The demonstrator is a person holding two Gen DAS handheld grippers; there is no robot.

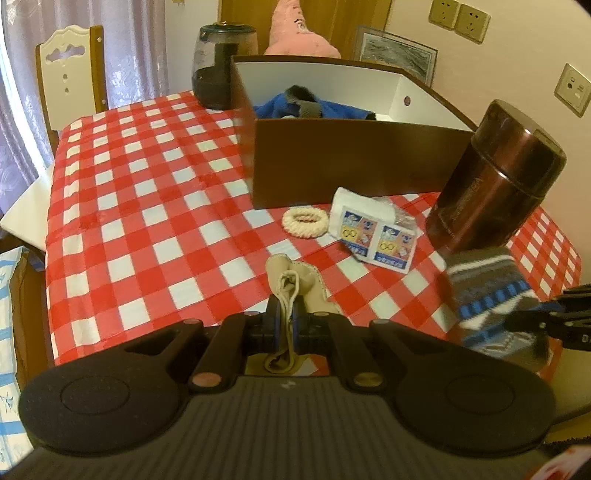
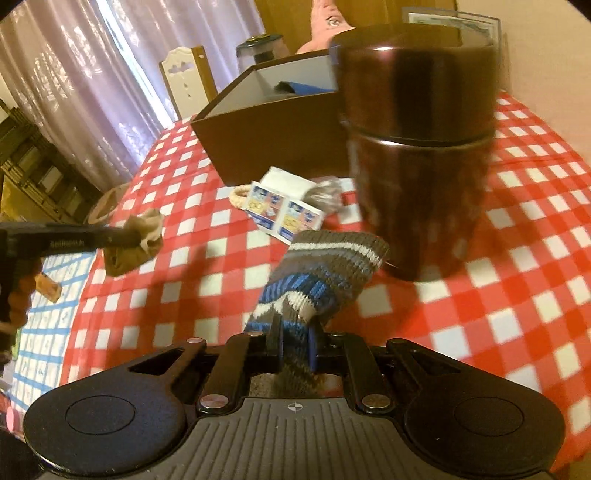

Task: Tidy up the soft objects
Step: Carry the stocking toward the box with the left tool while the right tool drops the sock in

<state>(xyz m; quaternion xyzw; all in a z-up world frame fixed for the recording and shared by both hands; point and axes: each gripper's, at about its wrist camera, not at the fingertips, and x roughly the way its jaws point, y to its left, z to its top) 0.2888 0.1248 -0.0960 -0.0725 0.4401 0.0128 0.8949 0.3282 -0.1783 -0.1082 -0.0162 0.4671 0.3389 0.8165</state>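
Observation:
My left gripper [image 1: 283,314] is shut on a beige sock [image 1: 291,284], which hangs just above the checked tablecloth; in the right wrist view that beige sock [image 2: 133,247] dangles from the left gripper [image 2: 138,240] at the table's left edge. My right gripper [image 2: 295,338] is shut on a striped grey, blue and white knitted sock [image 2: 325,273], lifted in front of the brown canister. The same striped sock [image 1: 487,299] shows blurred at the right of the left wrist view. A brown box [image 1: 354,162] with white inner walls holds a blue cloth [image 1: 295,105].
A brown metal canister [image 2: 417,147] stands close behind the striped sock. A cream rope ring [image 1: 306,221] and a white packet with printed labels [image 1: 373,229] lie before the box. A dark jar [image 1: 221,62], a chair [image 1: 70,74] and a pink plush [image 1: 295,33] are beyond.

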